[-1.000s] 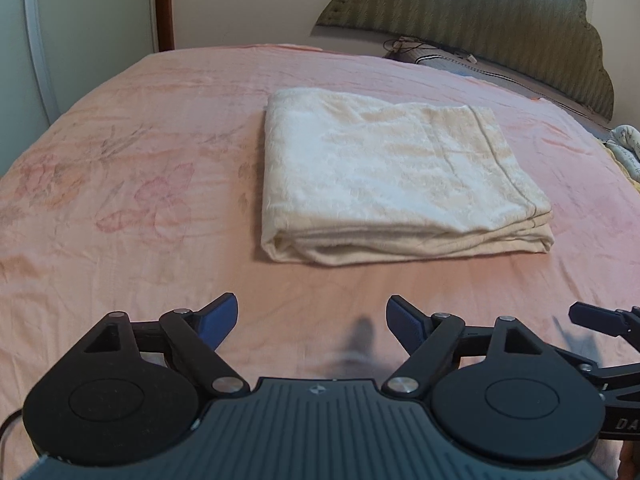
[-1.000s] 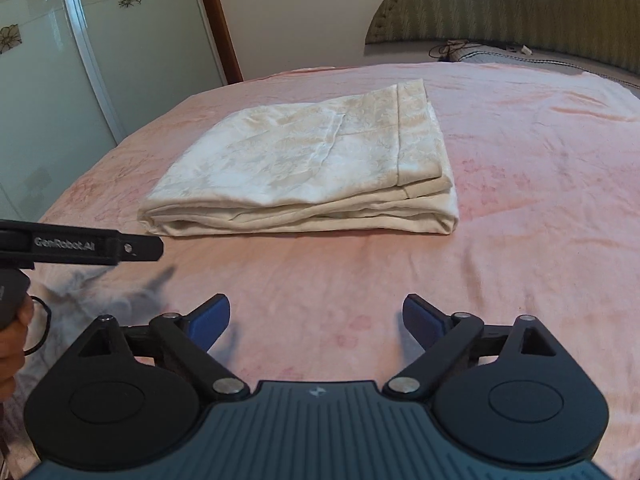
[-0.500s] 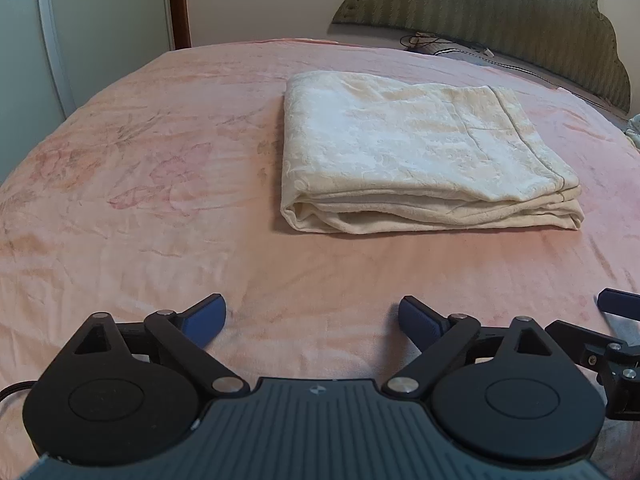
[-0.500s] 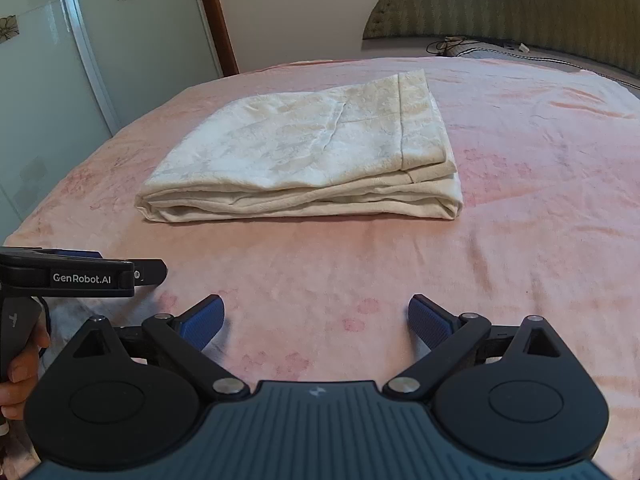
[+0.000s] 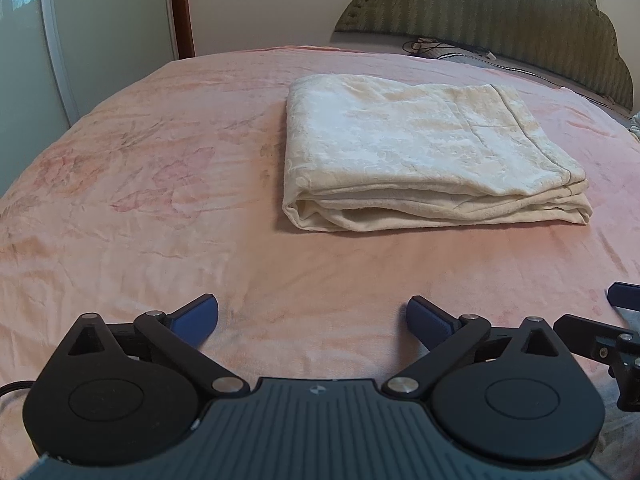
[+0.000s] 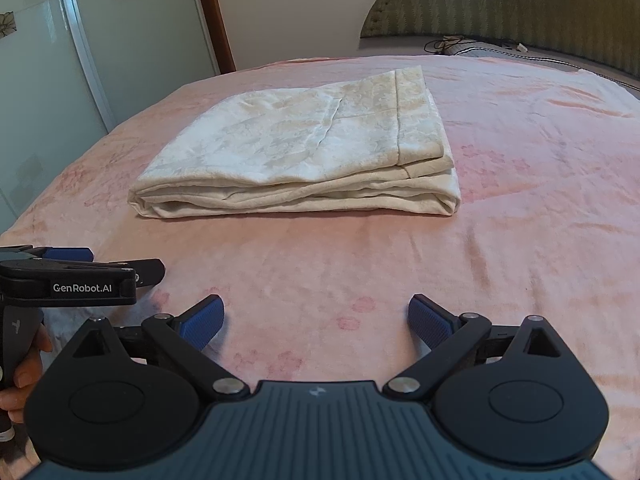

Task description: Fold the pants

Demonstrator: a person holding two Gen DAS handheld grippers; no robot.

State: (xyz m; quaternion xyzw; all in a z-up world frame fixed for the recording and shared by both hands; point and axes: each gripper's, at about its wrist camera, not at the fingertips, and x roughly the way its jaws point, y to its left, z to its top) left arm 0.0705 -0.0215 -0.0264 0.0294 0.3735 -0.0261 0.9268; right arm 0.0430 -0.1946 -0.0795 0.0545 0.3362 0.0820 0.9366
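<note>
The cream pants (image 5: 424, 152) lie folded in a flat rectangular stack on the pink bedspread (image 5: 160, 200), also in the right wrist view (image 6: 304, 152). My left gripper (image 5: 312, 316) is open and empty, held back from the stack's near edge. My right gripper (image 6: 316, 318) is open and empty, also short of the stack. The left gripper shows from the side at the left of the right wrist view (image 6: 84, 272). Part of the right gripper shows at the right edge of the left wrist view (image 5: 616, 320).
An olive padded headboard (image 5: 500, 12) and a grey pillow with a cable (image 5: 452, 54) stand at the bed's far end. A glass wardrobe door (image 6: 48, 92) and wooden frame (image 6: 212, 16) stand to the left.
Both grippers have drawn back and up from the folded pants, staying open. The pants have not moved.
</note>
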